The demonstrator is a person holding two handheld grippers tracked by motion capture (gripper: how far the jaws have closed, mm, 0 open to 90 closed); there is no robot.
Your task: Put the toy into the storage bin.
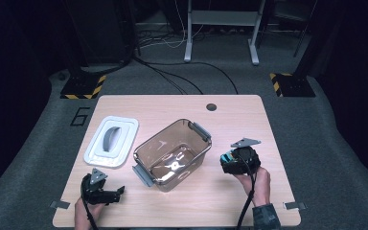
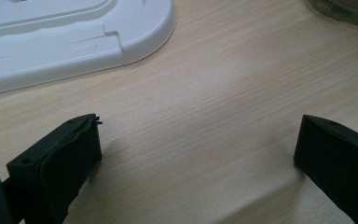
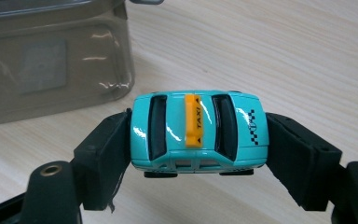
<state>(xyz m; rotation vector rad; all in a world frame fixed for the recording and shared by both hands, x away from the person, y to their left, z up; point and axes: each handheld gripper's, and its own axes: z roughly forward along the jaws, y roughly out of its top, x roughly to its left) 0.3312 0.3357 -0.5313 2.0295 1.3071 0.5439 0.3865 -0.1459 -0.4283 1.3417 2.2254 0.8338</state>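
Wooden table (image 1: pixel 230 201), white lid (image 1: pixel 111 142), clear plastic tub (image 1: pixel 172 154), perhaps empty

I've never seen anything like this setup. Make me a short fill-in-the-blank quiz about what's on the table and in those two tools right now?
1. The right tool is clamped on a turquoise toy ____ with a yellow roof sign.
2. The left tool rests with its jaws ____ and nothing between them.
3. The white lid lies on the table, to the ____ of the clear container in the high view.
4. The container has a grey ____ at each end.

Missing words: taxi; open; left; handle
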